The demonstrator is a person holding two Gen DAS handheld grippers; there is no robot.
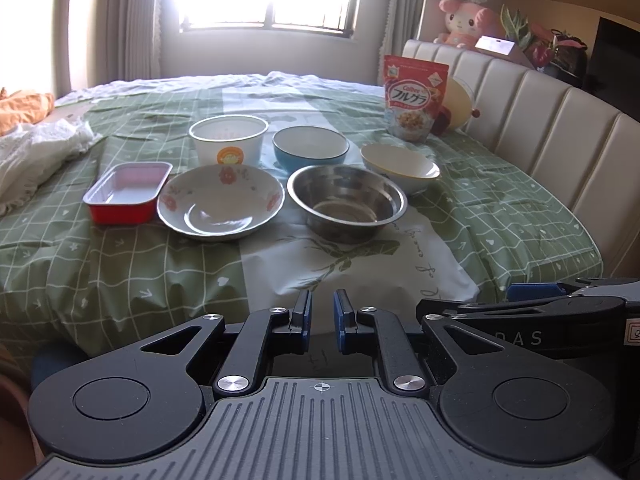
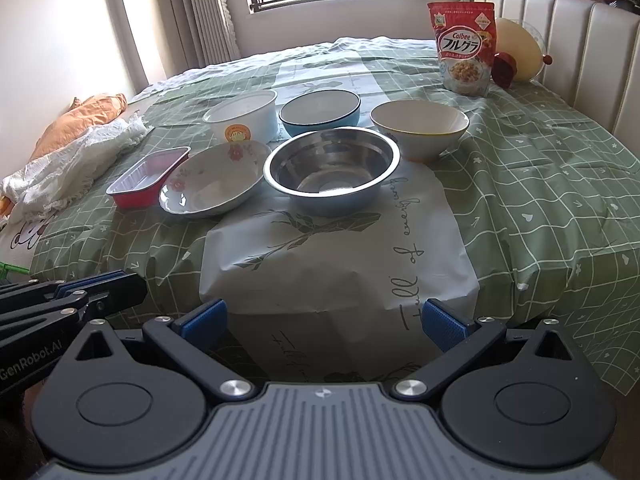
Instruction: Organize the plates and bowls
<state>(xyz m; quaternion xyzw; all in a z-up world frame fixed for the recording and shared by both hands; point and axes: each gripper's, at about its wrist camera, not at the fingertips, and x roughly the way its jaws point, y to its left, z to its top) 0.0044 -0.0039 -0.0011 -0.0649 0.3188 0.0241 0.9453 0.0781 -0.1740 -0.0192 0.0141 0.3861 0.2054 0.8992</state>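
So the dishes are all sitting on a bed [image 1: 120,264] with a green checked cover. Going left to right in the near row: a red foil tray [image 1: 127,192], then a flowered plate [image 1: 221,200] just beside it, then a steel bowl [image 1: 346,200]. Back row: a white tub [image 1: 228,139], a blue bowl [image 1: 310,146], and a white bowl with a yellow rim [image 1: 400,166] furthest right. A cereal bag [image 1: 414,98] stands behind near the headboard [image 1: 540,120]. The left gripper [image 1: 322,320] is closed with nothing in it, hanging over the near edge of the bed. The right gripper [image 2: 324,322] is wide open, also empty, well short of the dishes.
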